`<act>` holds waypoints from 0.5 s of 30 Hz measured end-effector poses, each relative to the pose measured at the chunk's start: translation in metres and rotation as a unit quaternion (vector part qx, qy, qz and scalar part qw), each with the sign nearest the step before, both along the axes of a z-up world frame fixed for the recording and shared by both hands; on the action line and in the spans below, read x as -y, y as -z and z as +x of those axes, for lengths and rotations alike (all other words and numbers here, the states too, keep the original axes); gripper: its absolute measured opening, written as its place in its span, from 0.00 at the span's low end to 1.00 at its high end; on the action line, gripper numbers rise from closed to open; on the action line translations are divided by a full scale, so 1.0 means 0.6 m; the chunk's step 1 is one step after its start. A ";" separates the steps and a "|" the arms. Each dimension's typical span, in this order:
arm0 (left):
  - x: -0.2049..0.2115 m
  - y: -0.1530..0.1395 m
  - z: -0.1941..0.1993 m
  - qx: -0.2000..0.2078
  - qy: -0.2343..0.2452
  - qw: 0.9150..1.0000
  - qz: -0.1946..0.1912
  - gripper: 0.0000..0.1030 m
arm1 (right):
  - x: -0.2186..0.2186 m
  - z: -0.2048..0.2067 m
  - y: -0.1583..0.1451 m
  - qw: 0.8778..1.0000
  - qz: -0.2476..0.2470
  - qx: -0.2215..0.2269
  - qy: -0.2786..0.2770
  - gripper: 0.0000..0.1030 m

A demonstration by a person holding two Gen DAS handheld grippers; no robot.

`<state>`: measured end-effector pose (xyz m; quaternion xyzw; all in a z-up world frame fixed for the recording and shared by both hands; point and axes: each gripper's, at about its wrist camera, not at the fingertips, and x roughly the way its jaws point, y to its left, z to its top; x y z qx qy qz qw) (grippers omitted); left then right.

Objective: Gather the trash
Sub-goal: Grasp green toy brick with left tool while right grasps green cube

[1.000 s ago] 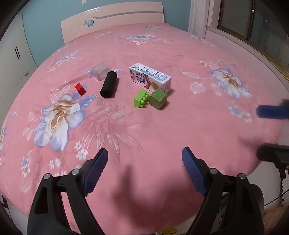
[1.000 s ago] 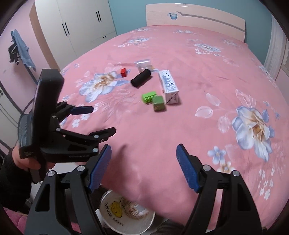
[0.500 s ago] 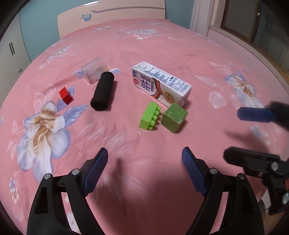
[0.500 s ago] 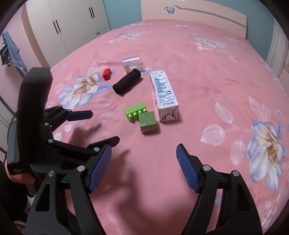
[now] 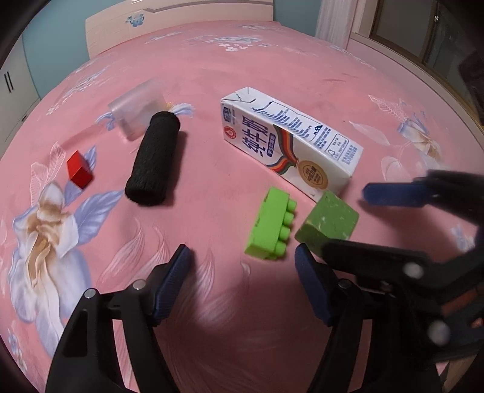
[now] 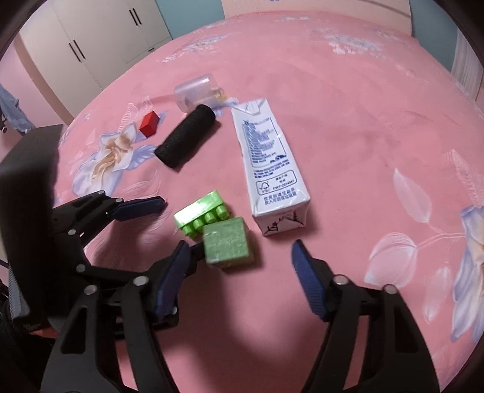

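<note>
1. The left gripper [image 5: 242, 272] hovers low over the pink flowered bedspread [image 5: 272, 75] with its blue-padded fingers [image 5: 171, 282] spread wide apart, nothing between them.
2. Just ahead of those fingers, nearer the right one, a bright green toy brick [image 5: 270, 225] lies on its side with its studs facing right; a duller green cube [image 5: 328, 223] sits just beside it.
3. The right gripper [image 6: 239, 275] is likewise spread open and holds nothing. The green cube [image 6: 228, 241] lies just ahead of its left finger [image 6: 169, 278], very near the pad; whether they touch I cannot tell.
4. The toy brick [image 6: 201, 213] sits right behind the cube from that side, the two pressed close together.
5. Beyond the blocks, the milk carton [image 5: 290, 143] lies flat on the bedspread, its near end close to the green cube. From the right gripper it is straight ahead, between the fingers' lines, lying lengthwise away [image 6: 269, 163].
6. Further out and to the left of the left fingers lies a black cylinder [image 5: 154, 158], with a clear plastic cup [image 5: 136, 110] on its side touching its far end.
7. A small red cube [image 5: 79, 170] rests left of the cylinder, apart from it.
8. Each gripper shows in the other's view: the right one at the left camera's right edge [image 5: 393, 211], the left one at the right camera's left side [image 6: 136, 223].
9. Past the bed stand a headboard [image 5: 181, 18] and white wardrobes [image 6: 99, 39].
</note>
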<state>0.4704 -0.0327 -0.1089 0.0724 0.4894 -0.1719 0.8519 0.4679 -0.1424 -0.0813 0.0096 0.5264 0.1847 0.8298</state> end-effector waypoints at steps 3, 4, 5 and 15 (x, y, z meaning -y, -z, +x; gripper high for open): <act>0.002 0.005 0.012 0.001 0.007 1.000 0.003 0.65 | 0.005 0.014 0.015 1.000 0.014 -0.015 0.005 0.55; 0.002 0.006 0.015 0.001 0.008 1.000 0.001 0.63 | 0.006 0.017 0.017 1.000 0.016 -0.015 0.008 0.55; 0.002 0.007 0.018 0.002 0.009 1.000 -0.001 0.62 | 0.007 0.021 0.019 1.000 0.019 -0.016 0.011 0.55; 0.016 0.014 0.043 0.006 0.026 1.000 0.000 0.41 | 0.001 0.059 0.039 0.999 0.014 -0.025 0.017 0.35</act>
